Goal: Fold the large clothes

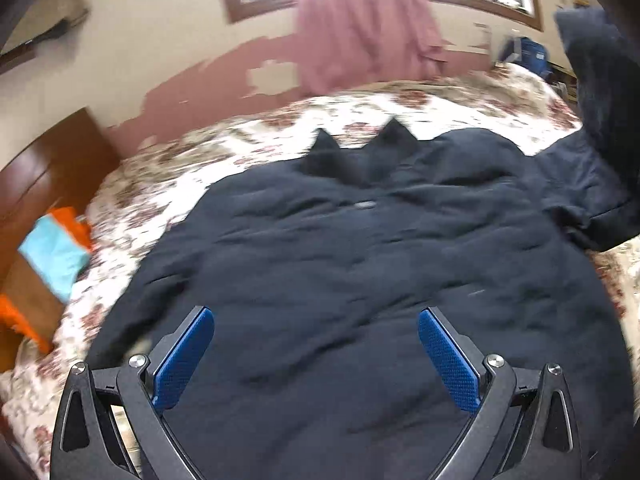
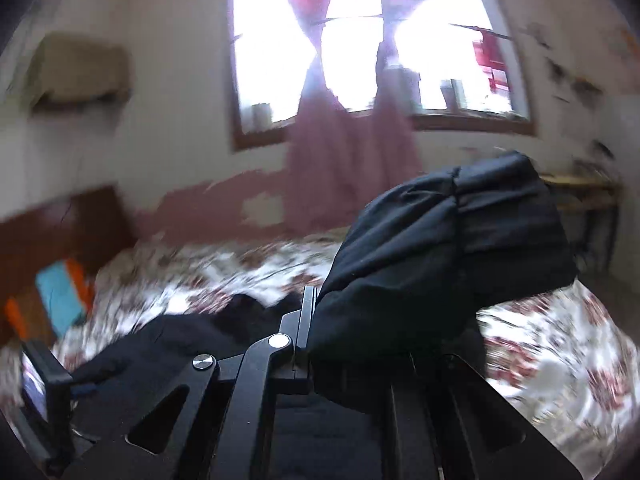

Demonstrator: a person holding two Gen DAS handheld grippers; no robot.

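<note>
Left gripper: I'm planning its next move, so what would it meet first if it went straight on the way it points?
Probably the dark jacket spread on the floral bed. The open left gripper looks down over its body, with nothing between its fingers; depth is unclear.

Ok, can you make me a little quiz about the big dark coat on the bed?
1. True or false: the left gripper is open above the dark coat.
2. What does the right gripper clamp? A) blue cloth B) the coat's sleeve C) the curtain
3. Fill in: the coat lies on a ____ bedspread.

Key: 1 true; 2 B; 3 flowery.
</note>
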